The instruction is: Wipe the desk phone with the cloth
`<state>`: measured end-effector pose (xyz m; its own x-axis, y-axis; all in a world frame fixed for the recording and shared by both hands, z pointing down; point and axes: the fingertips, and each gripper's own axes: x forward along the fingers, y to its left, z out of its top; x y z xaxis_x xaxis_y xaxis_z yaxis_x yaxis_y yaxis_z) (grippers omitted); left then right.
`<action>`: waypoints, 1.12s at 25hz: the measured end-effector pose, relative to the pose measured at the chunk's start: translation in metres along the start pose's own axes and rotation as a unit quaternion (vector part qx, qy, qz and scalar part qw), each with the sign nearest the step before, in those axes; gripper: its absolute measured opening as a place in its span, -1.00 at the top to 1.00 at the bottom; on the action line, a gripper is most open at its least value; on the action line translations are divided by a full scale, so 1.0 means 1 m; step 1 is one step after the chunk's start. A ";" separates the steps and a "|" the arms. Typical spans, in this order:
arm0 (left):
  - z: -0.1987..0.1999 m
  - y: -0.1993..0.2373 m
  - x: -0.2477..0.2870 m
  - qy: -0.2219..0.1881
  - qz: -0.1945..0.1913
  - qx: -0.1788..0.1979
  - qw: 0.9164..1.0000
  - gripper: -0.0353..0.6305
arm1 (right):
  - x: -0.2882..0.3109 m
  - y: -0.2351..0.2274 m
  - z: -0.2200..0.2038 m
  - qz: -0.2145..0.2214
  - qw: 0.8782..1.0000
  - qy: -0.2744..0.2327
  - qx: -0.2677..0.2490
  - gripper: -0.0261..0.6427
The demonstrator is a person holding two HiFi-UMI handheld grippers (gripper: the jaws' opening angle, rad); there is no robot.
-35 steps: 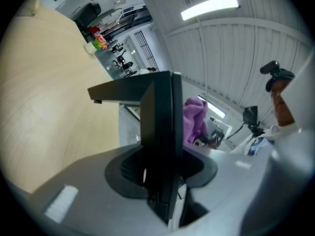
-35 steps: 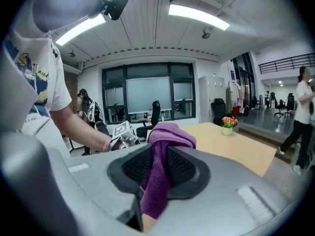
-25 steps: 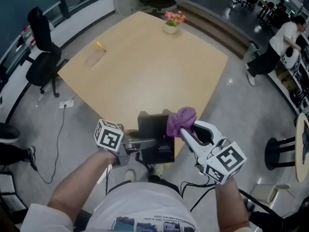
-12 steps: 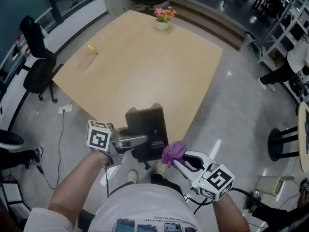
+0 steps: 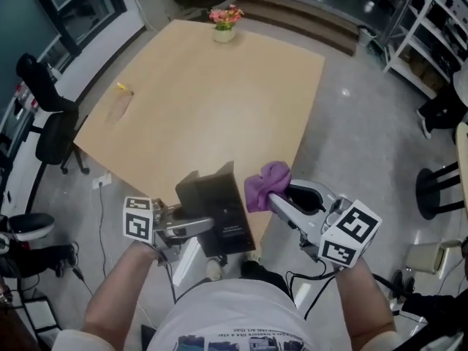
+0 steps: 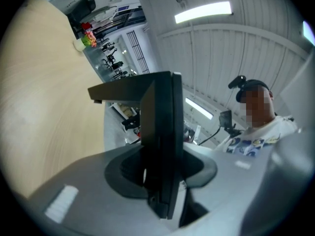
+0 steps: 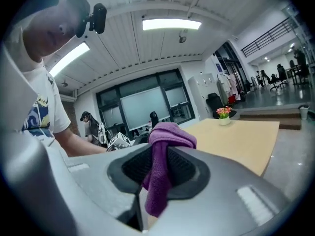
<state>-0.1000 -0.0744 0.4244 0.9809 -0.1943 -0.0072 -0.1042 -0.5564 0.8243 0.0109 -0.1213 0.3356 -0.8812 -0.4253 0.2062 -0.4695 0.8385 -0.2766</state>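
Seen from the head view, a black office chair stands on the grey floor at far left, just off the edge of a pale wooden table; a small yellow object lies near the table's left corner, and a pot of pink flowers sits at its far corner. Low in the picture, a person in a white printed T-shirt holds a tool in each hand; the left gripper, marker cube outermost, points level toward the middle and has its jaws clamped on the black desk phone, which the left gripper view shows edge-on between the pads; the phone is tilted over the table's near corner, and whether it rests on the wood cannot be made out. Just beside the phone's upper right edge is the purple cloth, bunched into a wad; whether it touches the phone cannot be told; the right gripper has its jaws closed on that cloth, a fold hanging down between the pads in the right gripper view. Further right, a dark stool stands on the floor; white shelving lines the top right corner.
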 end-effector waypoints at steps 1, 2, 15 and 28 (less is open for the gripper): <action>-0.001 -0.002 0.001 0.002 -0.003 0.000 1.000 0.35 | 0.004 -0.003 0.004 0.003 1.000 -0.007 0.008 0.65; -0.003 -0.003 0.002 0.004 -0.005 0.000 1.000 0.35 | 0.008 -0.005 0.006 0.007 1.000 -0.014 0.018 0.65; 0.011 -0.002 -0.001 -0.014 -0.005 0.006 1.000 0.35 | 0.019 0.021 -0.052 0.086 0.991 0.039 0.094 0.65; 0.016 0.001 0.010 -0.007 0.001 0.009 1.000 0.35 | -0.022 0.026 -0.092 0.108 0.984 0.112 0.086 0.65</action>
<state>-0.0924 -0.0897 0.4165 0.9784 -0.2063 -0.0131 -0.1094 -0.5705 0.8140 0.0230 -0.0586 0.4103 -0.9363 -0.1408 0.3216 -0.2912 0.8233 -0.4872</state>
